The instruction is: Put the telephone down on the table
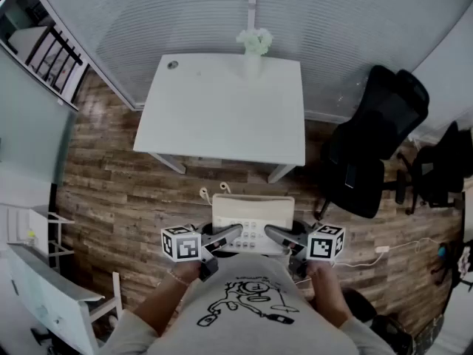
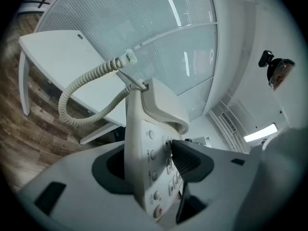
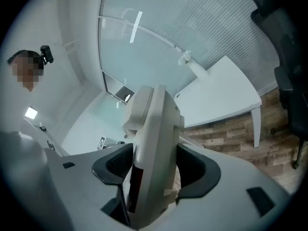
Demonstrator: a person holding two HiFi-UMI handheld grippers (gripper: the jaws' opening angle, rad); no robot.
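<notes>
2 grippers, the left gripper point(image 1: 233, 233) and the right gripper point(image 1: 270, 232), clench their fingers on the sides of the cream telephone point(image 1: 253, 219), hiding its near corners. It hangs keypad-up over the wooden floor point(image 1: 111, 198), short of the white tabletop point(image 1: 222, 117); its coiled cord point(image 2: 98, 70) dangles.

White flowers point(image 1: 255, 41) in a pale vase point(image 1: 253, 66) at twelve o'clock, ribbed blinds point(image 1: 148, 21) at eleven, black office chair point(image 1: 373, 146) at three, wood-plank floor point(image 1: 111, 183), white furniture point(image 1: 44, 302), perhaps a cabinet, at eight.

Bright, even daylight is diffused through the far blinds point(image 1: 222, 21); strong fisheye bending and dark vignetting are seen at edges.
</notes>
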